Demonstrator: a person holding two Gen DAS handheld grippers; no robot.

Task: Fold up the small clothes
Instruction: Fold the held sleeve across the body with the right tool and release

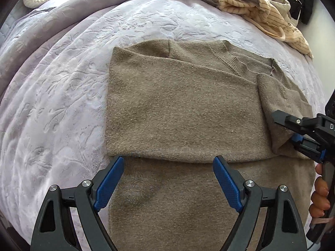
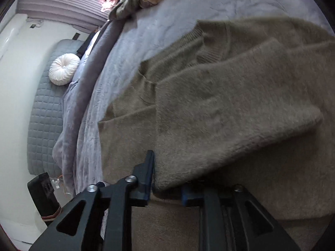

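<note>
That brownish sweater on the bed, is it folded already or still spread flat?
Partly folded. The sweater has both sleeves laid over its body, the right gripper pinching one sleeve, while its lower part lies flat.

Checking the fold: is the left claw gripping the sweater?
No: the left claw hangs open above the sweater, blue pads wide apart, with no fabric between them.

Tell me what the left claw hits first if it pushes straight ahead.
Probably the folded-over edge of the taupe sweater, just beyond the open left claw. Depth is uncertain; it may already hover over the lower layer.
</note>
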